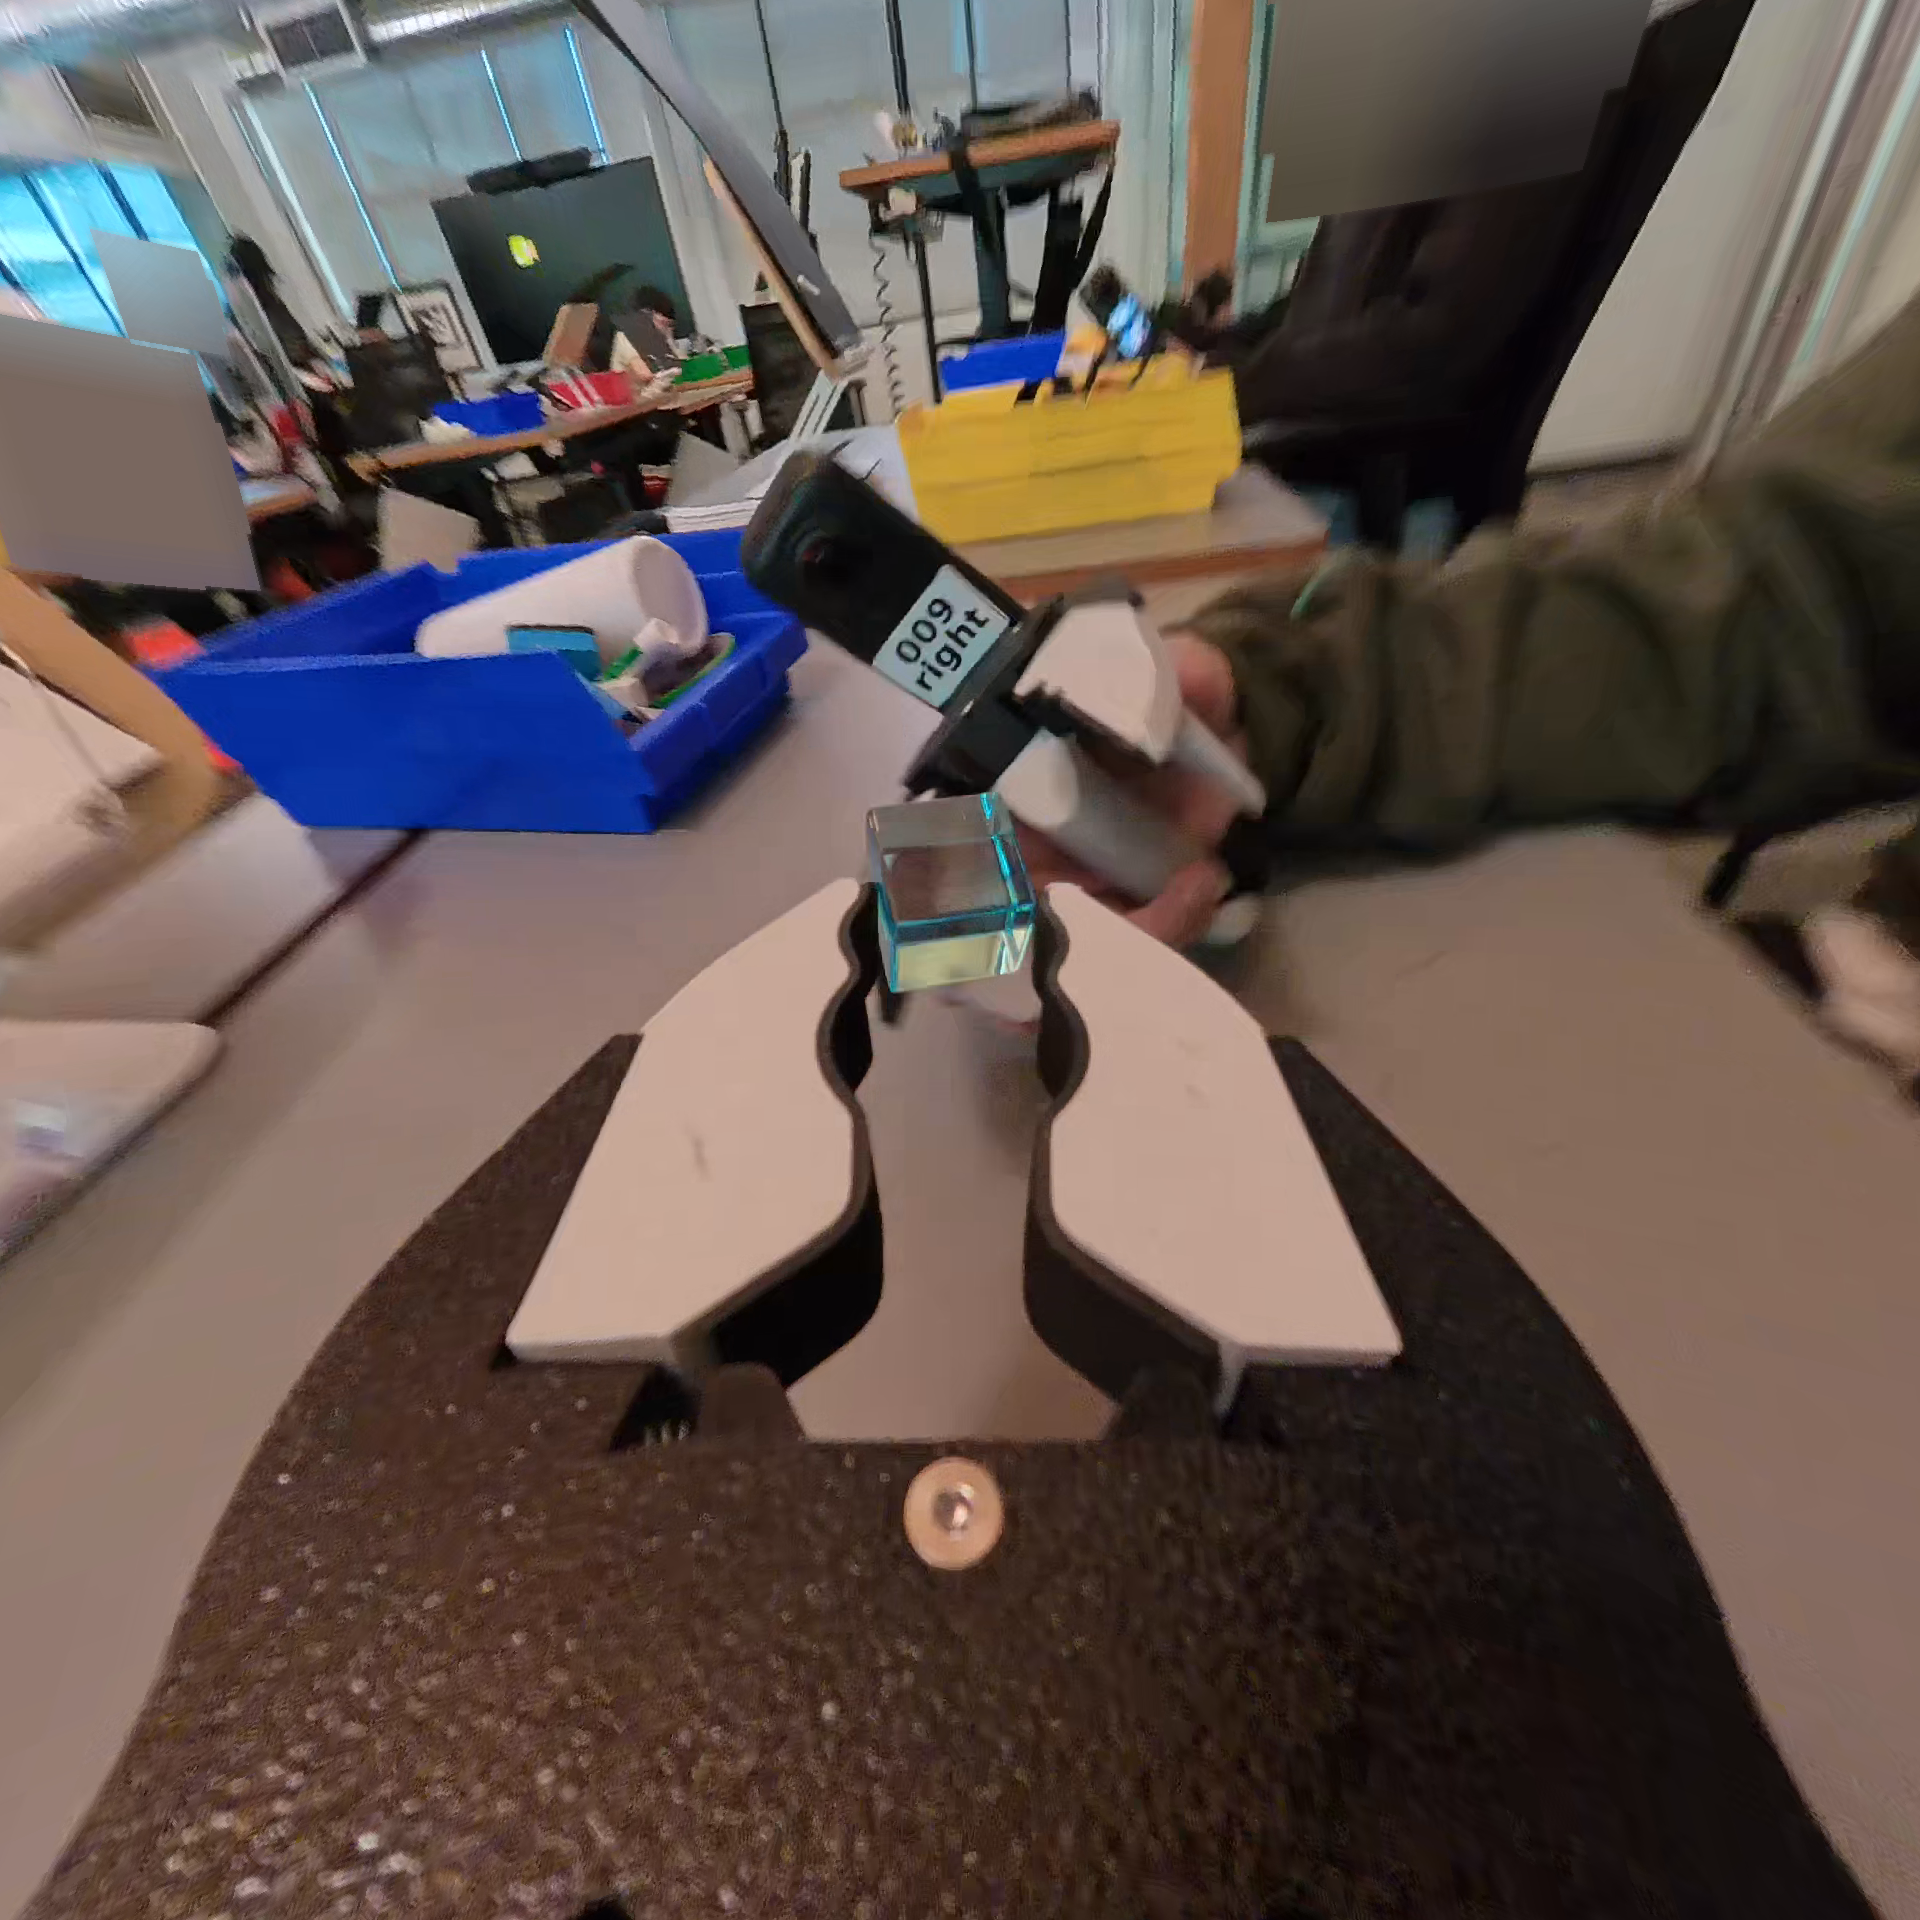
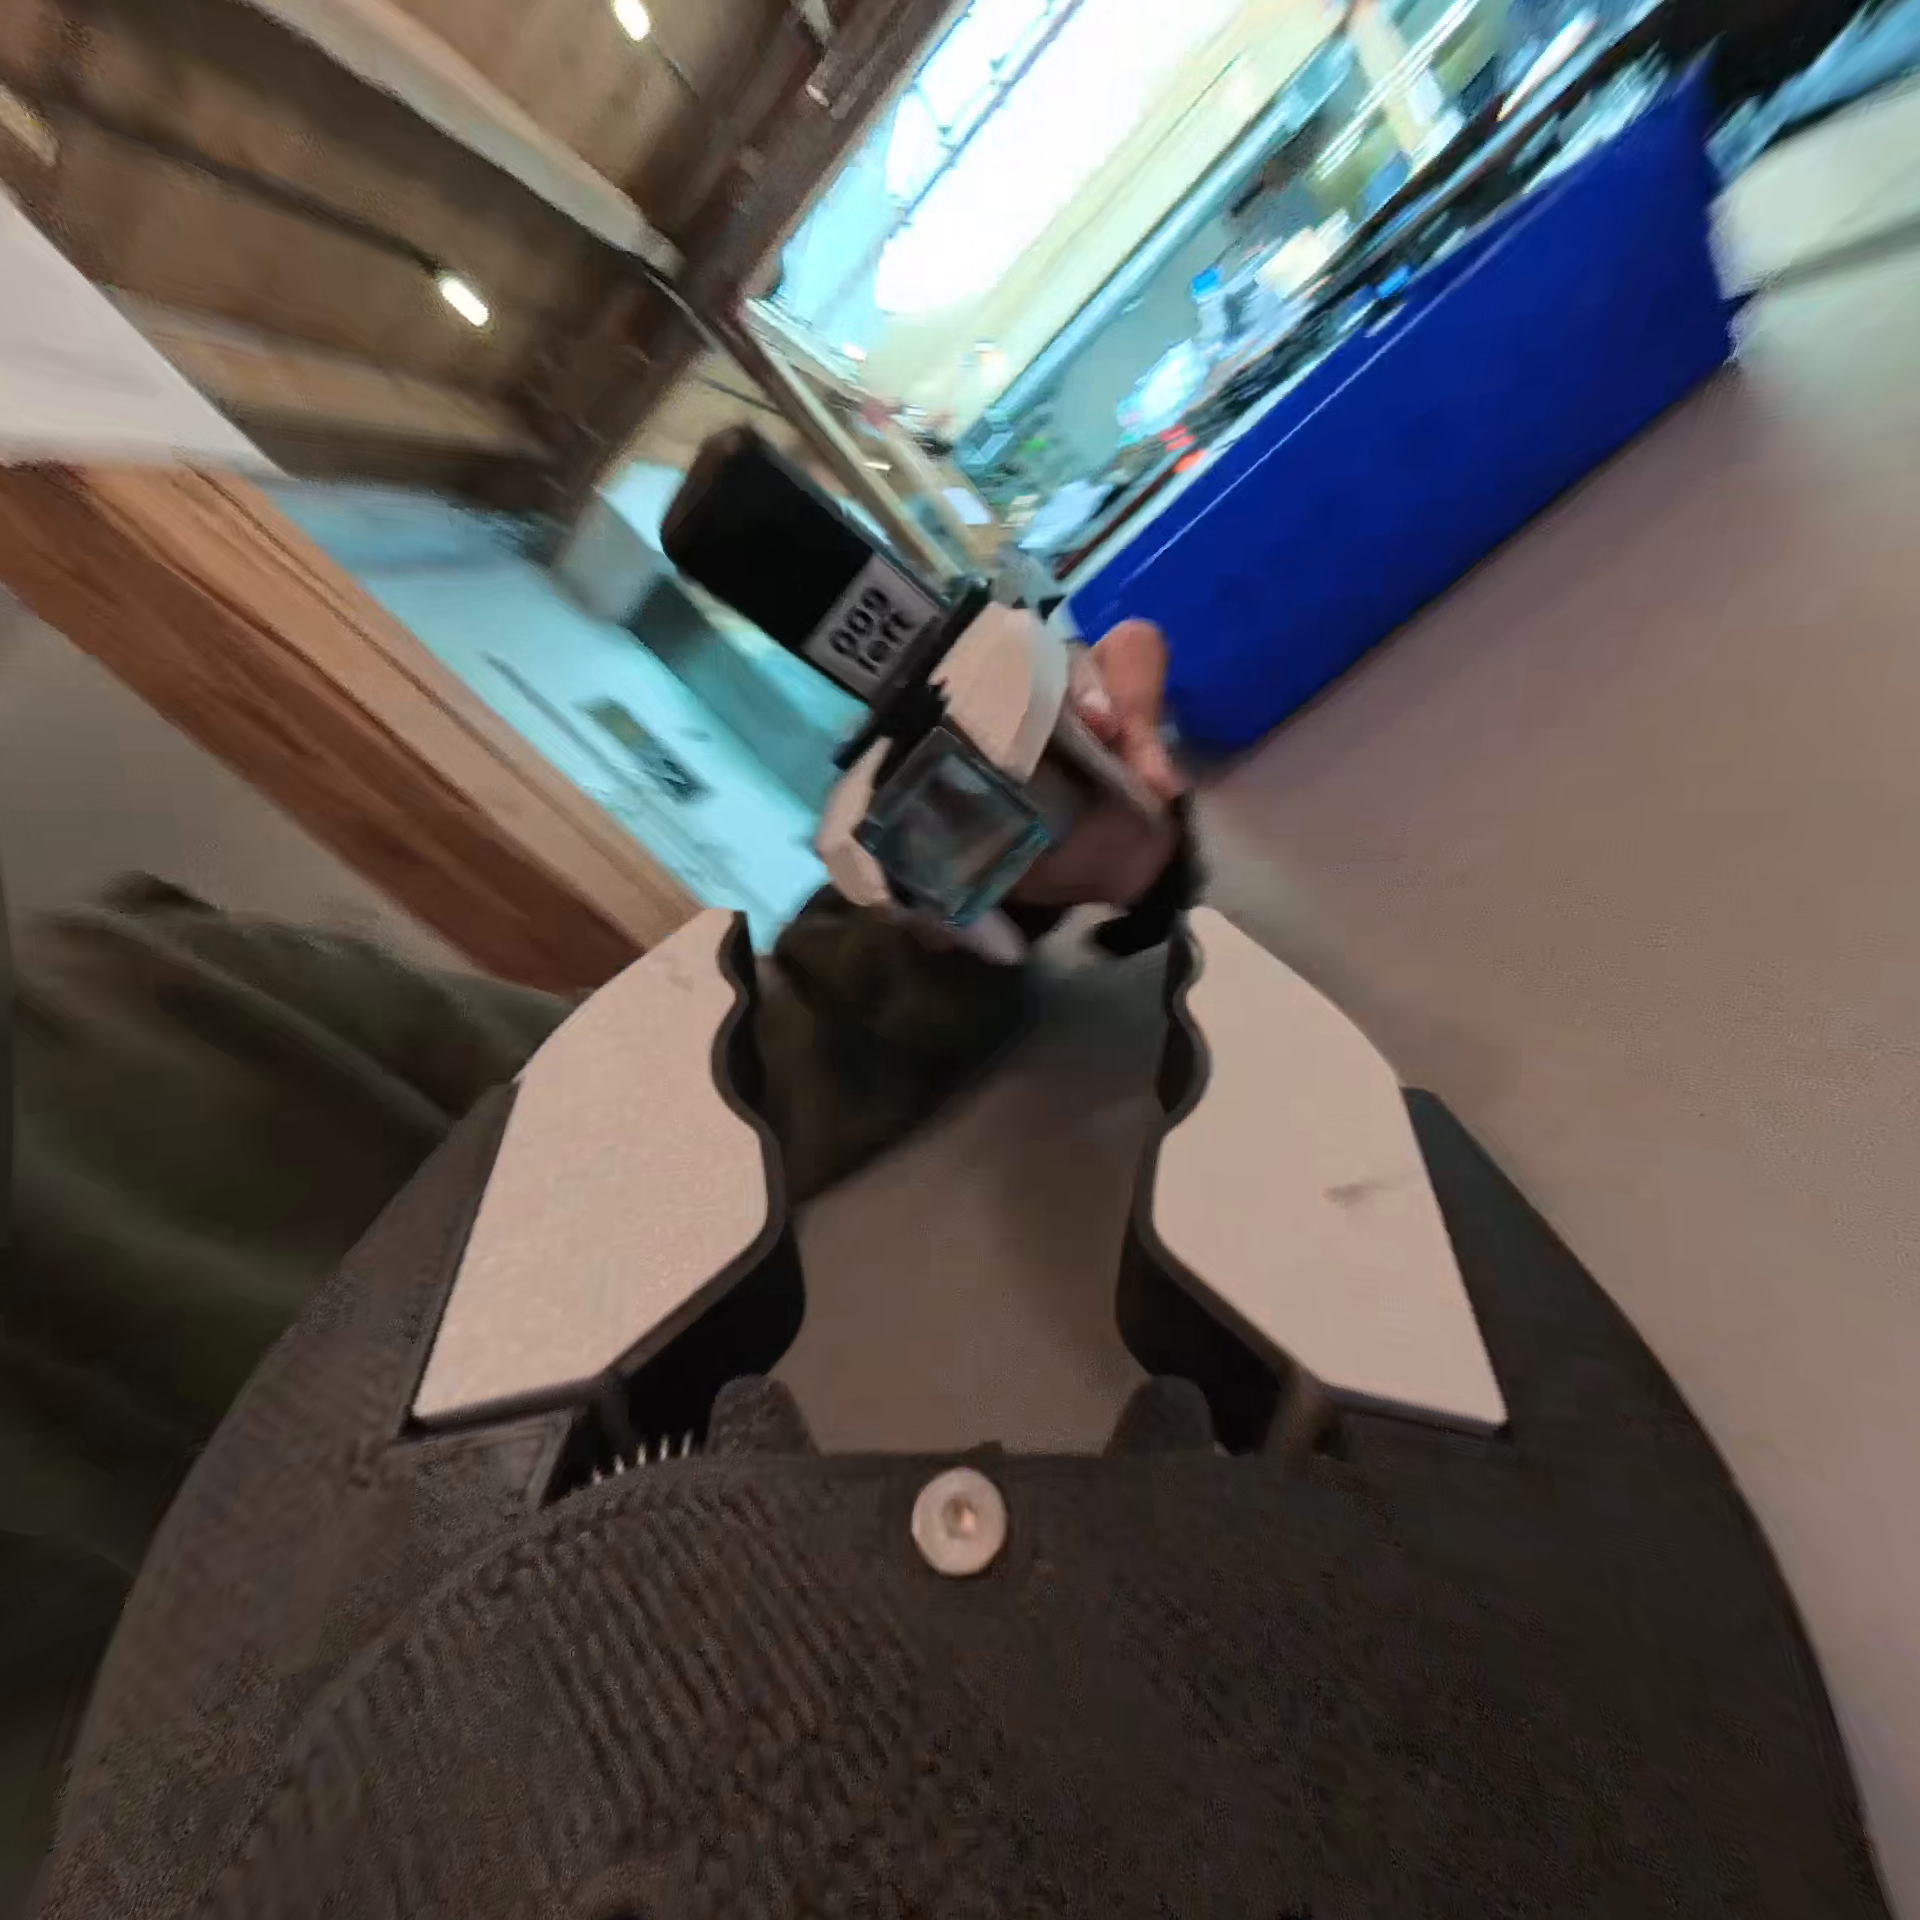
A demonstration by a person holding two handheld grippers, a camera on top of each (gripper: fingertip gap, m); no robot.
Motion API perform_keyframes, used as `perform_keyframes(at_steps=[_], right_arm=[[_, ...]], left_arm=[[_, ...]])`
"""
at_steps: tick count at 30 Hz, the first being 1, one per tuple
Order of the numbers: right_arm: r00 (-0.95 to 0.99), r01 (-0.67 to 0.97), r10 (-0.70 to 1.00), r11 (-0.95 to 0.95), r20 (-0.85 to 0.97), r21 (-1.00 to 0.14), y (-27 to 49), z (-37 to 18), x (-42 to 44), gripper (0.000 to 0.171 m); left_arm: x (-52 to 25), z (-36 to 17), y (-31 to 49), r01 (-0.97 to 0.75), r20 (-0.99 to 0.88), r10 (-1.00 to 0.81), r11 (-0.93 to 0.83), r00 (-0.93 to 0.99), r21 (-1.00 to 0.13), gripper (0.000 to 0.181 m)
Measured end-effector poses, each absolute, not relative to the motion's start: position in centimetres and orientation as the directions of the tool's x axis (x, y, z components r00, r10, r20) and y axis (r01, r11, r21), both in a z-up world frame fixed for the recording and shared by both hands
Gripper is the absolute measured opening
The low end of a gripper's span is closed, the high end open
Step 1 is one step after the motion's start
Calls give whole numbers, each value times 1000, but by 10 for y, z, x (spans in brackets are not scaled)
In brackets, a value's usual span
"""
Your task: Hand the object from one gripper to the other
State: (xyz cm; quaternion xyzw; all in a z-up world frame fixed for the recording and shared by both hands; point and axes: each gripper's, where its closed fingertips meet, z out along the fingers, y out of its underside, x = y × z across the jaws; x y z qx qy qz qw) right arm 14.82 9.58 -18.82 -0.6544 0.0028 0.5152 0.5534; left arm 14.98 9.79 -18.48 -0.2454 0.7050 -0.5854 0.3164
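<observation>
**Cube clamped in left gripper, right gripper spread wide**

The left gripper (image 1: 951, 940) pinches the clear teal-edged cube (image 1: 951, 894) at its fingertips, above the grey table (image 1: 1455, 1039). The right gripper (image 2: 961, 966) is empty, its 2 fingers spread wide, the cube at 12 o'clock just beyond them. Judged mid-handover: next, advance, straddle, close.

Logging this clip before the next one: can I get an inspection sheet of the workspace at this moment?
Surface: grey table, bare near the claws.
Job's things: clear cube with teal edges, held off the table.
Clutter: blue bin holding a white roll and scraps; yellow bin farther back.
Grippers: left claw shut on the cube; right claw open, empty, facing the cube.
Cables: nothing seen on the table.
Surroundings: office desks, dark screen, a person's green sleeve.
</observation>
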Motion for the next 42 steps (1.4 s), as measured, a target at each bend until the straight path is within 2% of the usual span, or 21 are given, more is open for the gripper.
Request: perform_keyframes(at_steps=[2,4,8,9,10,11,15,17,20,23,25,26,29,31,33,35,37,39,42], right_arm=[[273,-685,542,-471,-795,-556,97,-185,148,68],[253,-735,493,-462,-833,-497,103,-191,157,61],[409,-653,429,-479,-806,-587,106,-213,157,58],[444,-634,430,-470,-786,-615,106,-214,158,49],[472,-611,444,-458,-762,-646,105,-214,158,26],[495,-596,438,-456,-750,-660,106,-215,159,25],[489,-632,461,-398,-741,-665,107,-201,169,26],[440,-701,469,-354,-766,-619,107,-192,178,25],[316,-838,484,-262,-816,-479,108,-179,197,25],[163,-943,503,-173,-849,-284,108,-175,219,25],[99,-964,510,-165,-855,-210,109,-176,222,25],[94,-969,507,-152,-857,-196,110,-177,222,25],[71,-978,529,-128,-846,-162,112,-174,218,25],[29,-984,553,-131,-833,-121,112,-169,215,25],[21,-983,556,-138,-831,-118,113,-169,209,25],[15,-981,570,-150,-822,-122,114,-167,202,25],[1,-984,584,-144,-811,-105,114,-165,199,26],[7,-982,592,-146,-806,-116,114,-165,197,26],[83,-964,619,-149,-781,-221,111,-157,192,25]], left_arm=[[151,-195,102,73,-334,-697,375,-635,-924,28],[154,-204,103,71,-414,-670,477,-616,-876,28],[158,-219,95,71,-520,-592,616,-616,-784,28],[159,-222,94,69,-540,-578,641,-612,-765,28],[160,-223,94,65,-553,-573,656,-605,-752,28],[161,-224,94,62,-561,-571,665,-599,-744,28],[170,-207,98,75,-534,-679,581,-503,-810,27],[173,-195,101,106,-503,-740,514,-446,-851,38],[181,-186,109,91,-408,-833,405,-374,-910,40],[194,-187,112,-14,-160,-933,174,-324,-985,51],[201,-189,114,-57,-59,-966,76,-250,-996,55],[203,-188,115,-49,-73,-975,85,-209,-995,56],[203,-187,111,-23,-335,-936,339,-106,-941,54],[202,-185,110,-14,-553,-833,553,-28,-833,52],[200,-179,106,7,-679,-733,680,43,-733,48],[199,-176,103,6,-721,-688,724,78,-690,44],[199,-176,110,-38,-717,-688,718,113,-695,31],[197,-174,110,-31,-698,-710,699,93,-715,28],[195,-167,109,13,-661,-746,664,74,-748,27]])
